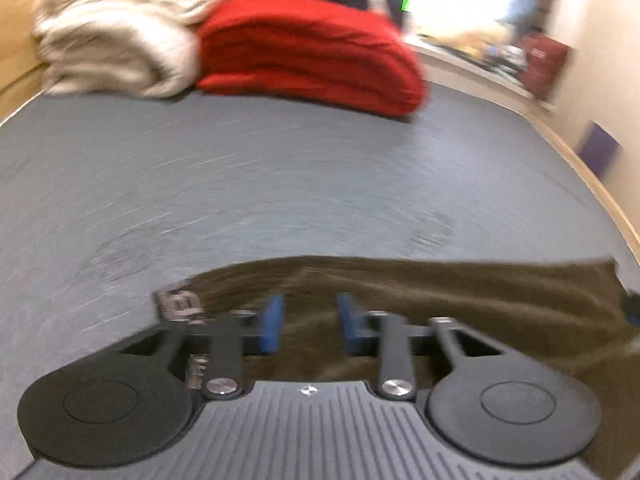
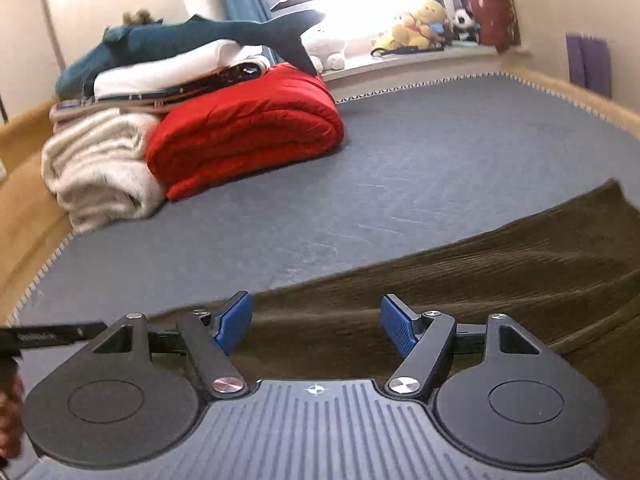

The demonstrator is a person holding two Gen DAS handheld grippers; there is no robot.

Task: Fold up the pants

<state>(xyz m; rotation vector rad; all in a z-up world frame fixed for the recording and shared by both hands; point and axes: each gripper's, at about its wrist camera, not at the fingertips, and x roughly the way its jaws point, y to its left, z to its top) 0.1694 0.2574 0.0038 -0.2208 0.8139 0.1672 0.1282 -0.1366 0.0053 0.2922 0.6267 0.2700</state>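
Brown ribbed pants flat on grey mattress, both grippers' fingers apart.

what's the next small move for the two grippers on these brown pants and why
Probably lower the right gripper onto the brown pants and close it on the cloth. Its jaws stand wide apart with nothing pinched between them, and the pants lie spread on the grey bed, not yet folded. The left gripper hangs over the same cloth, jaws narrower; the blur hides whether they pinch it.
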